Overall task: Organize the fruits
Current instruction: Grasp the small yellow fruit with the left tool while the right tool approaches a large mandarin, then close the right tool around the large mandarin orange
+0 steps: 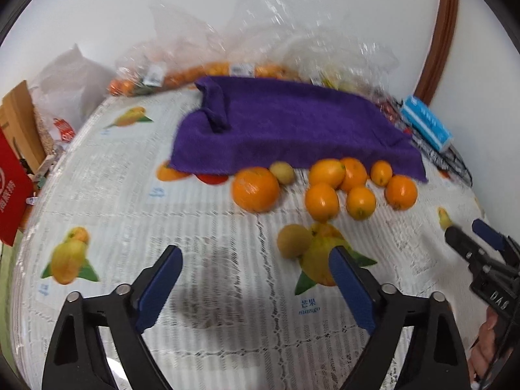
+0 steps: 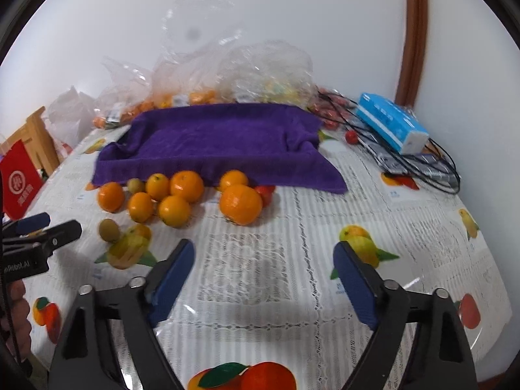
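Seven or so oranges lie loose on the fruit-print tablecloth in the left wrist view, bunched along the near hem of the purple towel, with a small yellow-green fruit among them and a duller round one lying closer. None looks sorted yet, so I judge the task barely begun: nothing is gathered, and clear plastic bags holding more fruit wait behind the towel by the wall. The left gripper stands wide with only cloth between its blue pads, angled down toward the table, well short of the pile. The other tool enters at the right edge, a hand under it.

From the right wrist view, the same cluster sits left of centre; the biggest orange lies nearest the line of the right gripper, a red fruit just behind it touching the towel's edge. This gripper too gapes wide and holds nothing, tilted down over bare cloth. A blue tissue box rests on a wire rack at the right, apart from the fruit
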Motion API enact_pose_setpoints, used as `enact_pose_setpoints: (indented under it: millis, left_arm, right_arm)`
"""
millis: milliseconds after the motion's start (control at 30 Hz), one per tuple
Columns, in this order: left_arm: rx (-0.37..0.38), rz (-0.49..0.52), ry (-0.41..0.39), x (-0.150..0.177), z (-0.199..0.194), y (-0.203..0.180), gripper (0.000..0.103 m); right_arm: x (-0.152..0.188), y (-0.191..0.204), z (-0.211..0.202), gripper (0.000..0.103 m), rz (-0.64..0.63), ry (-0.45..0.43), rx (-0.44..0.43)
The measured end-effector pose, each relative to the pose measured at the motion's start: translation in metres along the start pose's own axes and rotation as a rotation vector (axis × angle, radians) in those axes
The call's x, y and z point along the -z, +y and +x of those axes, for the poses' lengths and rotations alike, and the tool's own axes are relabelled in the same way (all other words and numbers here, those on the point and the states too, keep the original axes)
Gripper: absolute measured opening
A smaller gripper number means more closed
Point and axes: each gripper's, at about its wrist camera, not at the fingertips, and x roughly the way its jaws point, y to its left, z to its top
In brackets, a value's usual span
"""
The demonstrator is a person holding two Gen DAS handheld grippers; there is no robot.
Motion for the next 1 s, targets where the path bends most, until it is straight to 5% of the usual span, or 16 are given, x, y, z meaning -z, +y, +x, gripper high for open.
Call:
enact_pose_setpoints:
  millis: [167, 333, 600, 767, 1000]
  left_arm:
    - [0.005, 0.023, 0.051, 0.002, 0.025, -0.009, 0.078]
    - [0.009, 0.046, 0.021, 0.001, 0.035, -0.015, 0.067]
    - [0.019, 0.096, 0.0, -0.001, 0.037, -0.023, 0.052]
    - [0.033, 0.053, -0.011, -0.001, 0.035, -0.014, 0.027]
    - [0.089, 0.068, -0.006, -0.002, 0.036, -0.016, 0.027]
  right_arm:
    - [0.004, -0.016, 0.007, 0.08, 0.072, 0.024, -0.042]
    - [0.007, -0.025, 0.012, 0.078, 0.118, 0.035, -0.065]
    - [0.016, -0.032, 0.026, 0.056, 0.175, 0.06, -0.074]
    - [0.015, -0.031, 0.029, 0.053, 0.16, 0.066, -0.092]
    - [0.006, -0.03, 0.039, 0.053, 0.141, 0.057, -0.133]
